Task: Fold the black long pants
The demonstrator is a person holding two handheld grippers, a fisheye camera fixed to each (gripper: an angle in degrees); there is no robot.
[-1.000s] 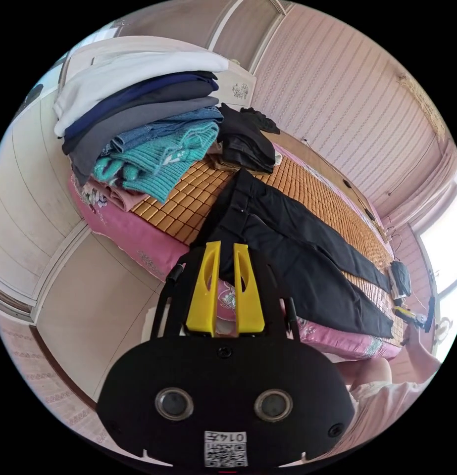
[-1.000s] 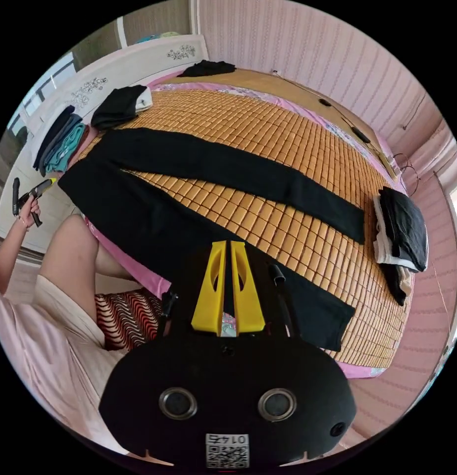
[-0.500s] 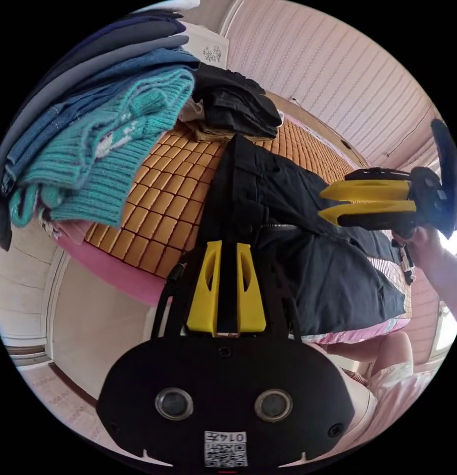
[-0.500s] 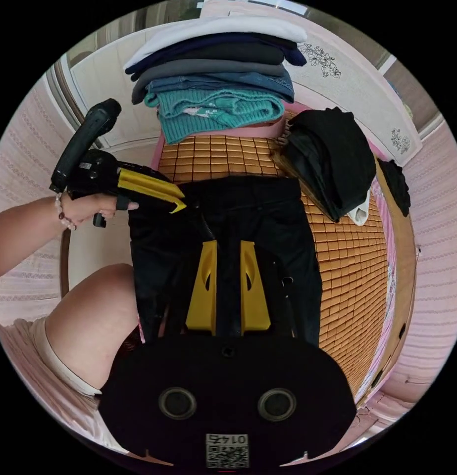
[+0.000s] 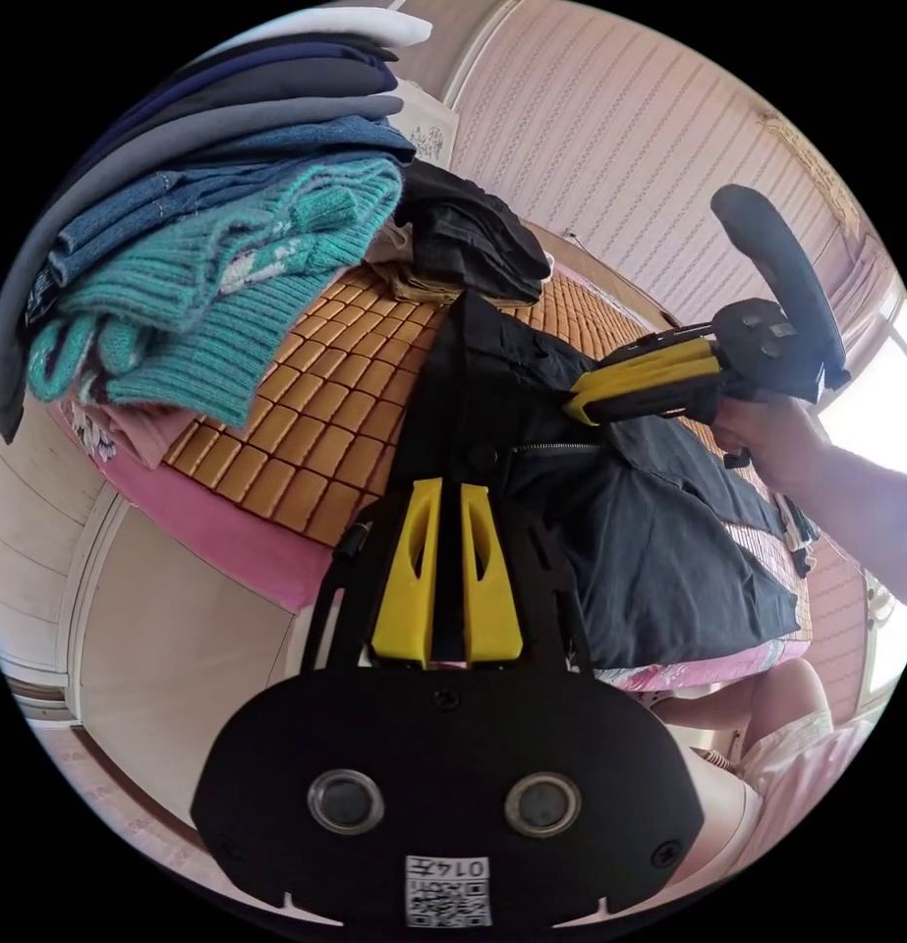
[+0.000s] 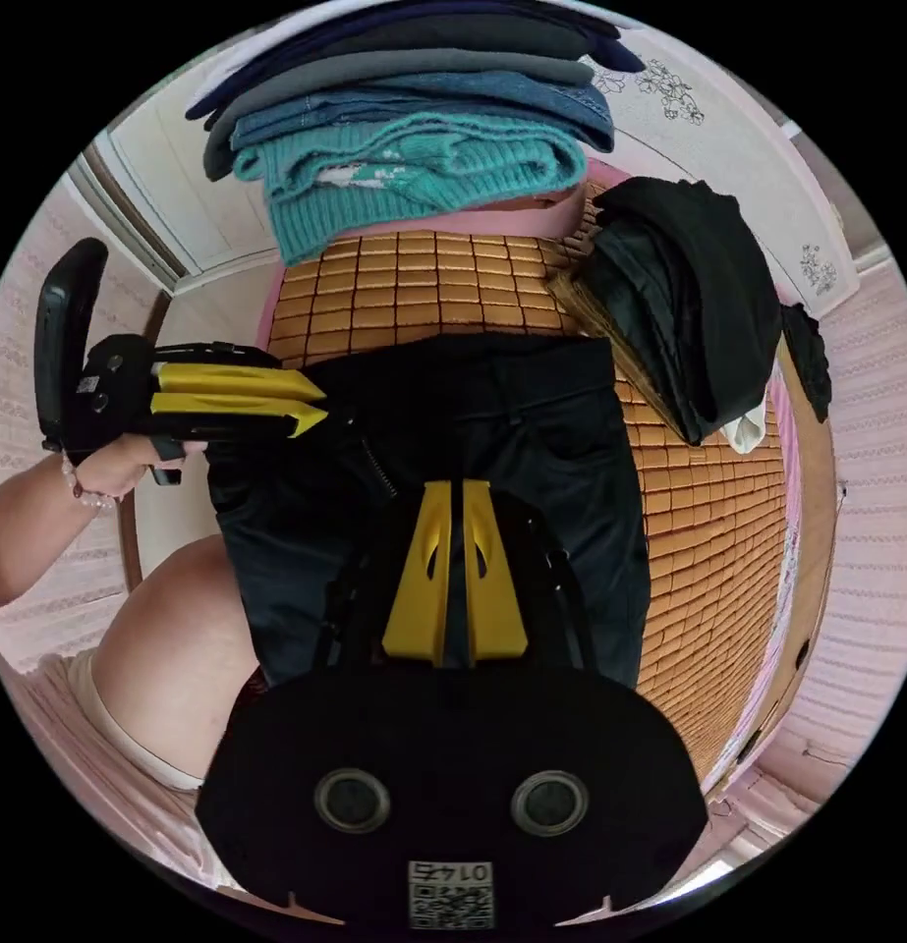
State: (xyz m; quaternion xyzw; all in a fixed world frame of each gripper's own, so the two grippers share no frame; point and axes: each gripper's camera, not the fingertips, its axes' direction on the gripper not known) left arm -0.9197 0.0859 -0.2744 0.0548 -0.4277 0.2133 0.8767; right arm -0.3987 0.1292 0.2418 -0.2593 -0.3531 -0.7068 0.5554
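Now both grippers, left point(image 5: 443, 488) and right point(image 6: 451, 486), hover narrow-jawed over the black pants' point(image 6: 532, 432) waist.

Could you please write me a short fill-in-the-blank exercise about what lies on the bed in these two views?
1. The black long pants lie on a woven ____ mat.
2. In the tall stack of folded clothes, the thick knitted sweater is ____ in colour.
3. In the right gripper view, the left gripper points at the pants' ____ end.

Missing words: bamboo; teal; waist
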